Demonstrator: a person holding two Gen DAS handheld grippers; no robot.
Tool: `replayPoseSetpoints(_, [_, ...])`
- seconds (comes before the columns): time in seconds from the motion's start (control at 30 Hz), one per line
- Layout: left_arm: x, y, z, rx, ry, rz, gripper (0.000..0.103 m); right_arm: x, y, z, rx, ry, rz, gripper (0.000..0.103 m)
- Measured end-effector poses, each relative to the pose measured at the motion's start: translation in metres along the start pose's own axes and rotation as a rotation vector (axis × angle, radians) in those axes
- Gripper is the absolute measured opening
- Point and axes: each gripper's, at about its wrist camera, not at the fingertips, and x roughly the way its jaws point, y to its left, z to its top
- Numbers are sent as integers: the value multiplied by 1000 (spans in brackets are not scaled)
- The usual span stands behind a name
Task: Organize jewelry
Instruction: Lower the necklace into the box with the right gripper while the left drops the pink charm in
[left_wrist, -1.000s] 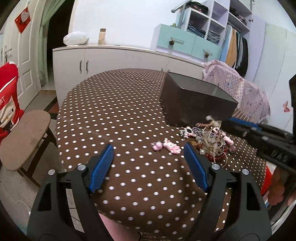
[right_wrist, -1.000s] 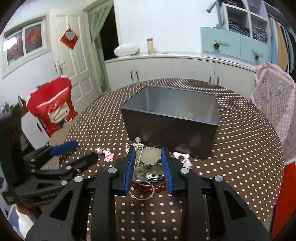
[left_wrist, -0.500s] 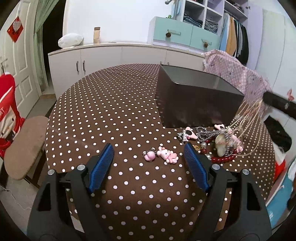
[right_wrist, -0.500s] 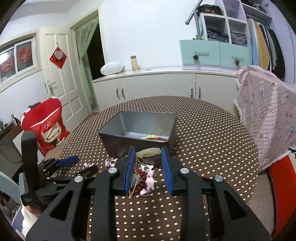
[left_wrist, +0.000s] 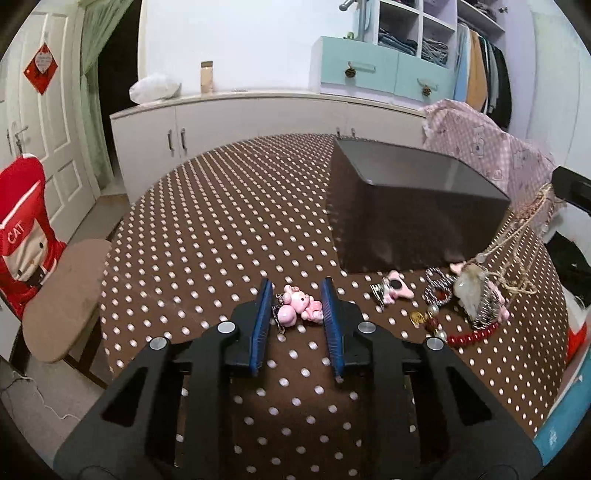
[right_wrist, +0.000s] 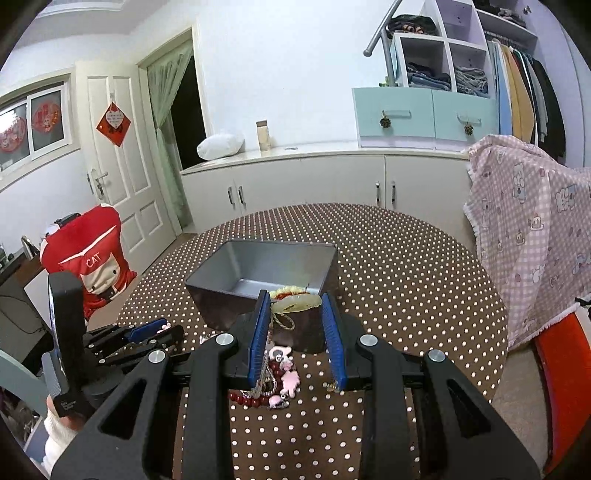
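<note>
A pink pig charm (left_wrist: 297, 306) on a short chain lies on the brown polka-dot table (left_wrist: 207, 236). My left gripper (left_wrist: 295, 308) is closing, and its blue pads touch the charm on both sides. My right gripper (right_wrist: 295, 299) is shut on a pale disc pendant (right_wrist: 291, 305) with cords. A tangle of jewelry (right_wrist: 280, 373) hangs from it just in front of the grey box (right_wrist: 258, 269). In the left wrist view the cords run down to that tangle (left_wrist: 476, 299), whose red beads (left_wrist: 471, 336) rest on the table. A pink clip (left_wrist: 397, 290) lies by the box (left_wrist: 413, 206).
Some beads lie inside the box (right_wrist: 290, 291). A chair with a red cover (left_wrist: 22, 236) and a wooden seat (left_wrist: 62, 299) stands left of the table. White cabinets (left_wrist: 258, 122) run behind it. A pink checked cloth (right_wrist: 535, 229) hangs at the right.
The left jaws have come forward and closed in from wide open onto the pink pig charm. The right gripper rose and drew back, lifting the jewelry tangle off the table.
</note>
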Motion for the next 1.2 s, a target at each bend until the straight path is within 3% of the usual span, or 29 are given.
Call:
replayPoseSetpoints(0.27, [-15, -9, 21, 25, -74, 0, 27, -9, 3, 21, -46, -62, -6, 26])
replayPoseSetpoints(0.73, [-40, -29, 60, 58, -191, -66, 27, -27, 6, 56, -106, -169, -16, 26])
replayPoseSetpoints(0.97, [-46, -39, 77, 73, -232, -102, 28, -23, 6, 66, -120, -180, -12, 26])
replayPoseSetpoints(1.2, [-36, -43, 85, 71, -222, -125, 28, -10, 7, 68, -118, -160, -6, 26])
